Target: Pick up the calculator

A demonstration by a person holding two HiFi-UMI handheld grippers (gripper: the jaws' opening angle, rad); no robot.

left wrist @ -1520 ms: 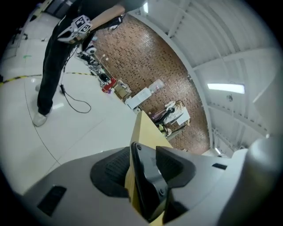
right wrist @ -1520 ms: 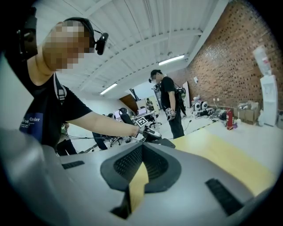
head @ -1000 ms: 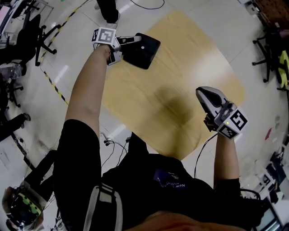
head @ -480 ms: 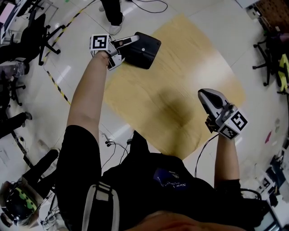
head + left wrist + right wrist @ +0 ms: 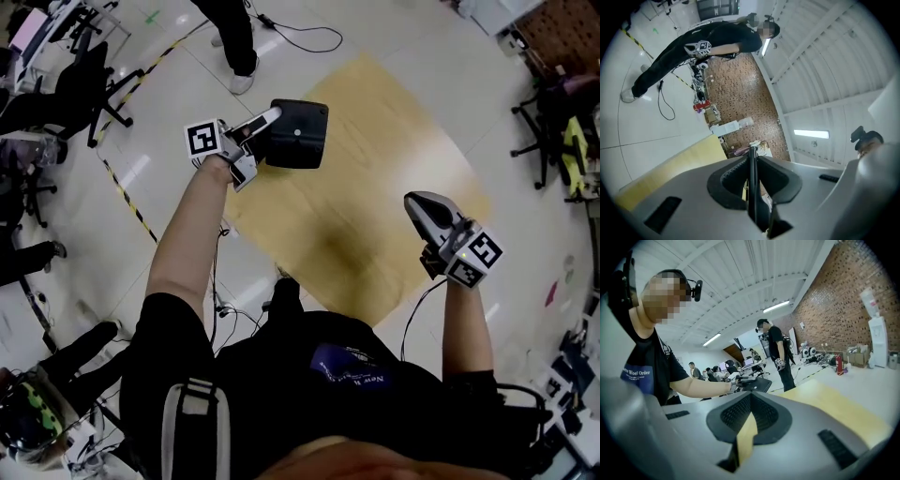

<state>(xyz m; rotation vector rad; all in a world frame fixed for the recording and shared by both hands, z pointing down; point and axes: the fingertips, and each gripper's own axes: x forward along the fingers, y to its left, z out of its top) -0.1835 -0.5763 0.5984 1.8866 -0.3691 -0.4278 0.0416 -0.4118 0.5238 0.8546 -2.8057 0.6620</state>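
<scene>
Tabletop [image 5: 394, 187] edge runs beneath calculator [image 5: 300, 136], in left claw [image 5: 265, 133].

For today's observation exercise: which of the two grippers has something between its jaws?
The left gripper: its jaws clamp the black calculator by its edge. The right gripper holds nothing.

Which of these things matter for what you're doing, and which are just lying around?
In the job: calculator, clamped in the left gripper; wooden table.
Just about: right gripper, shut and empty; office chair; striped floor tape; a bystander's legs.
</scene>
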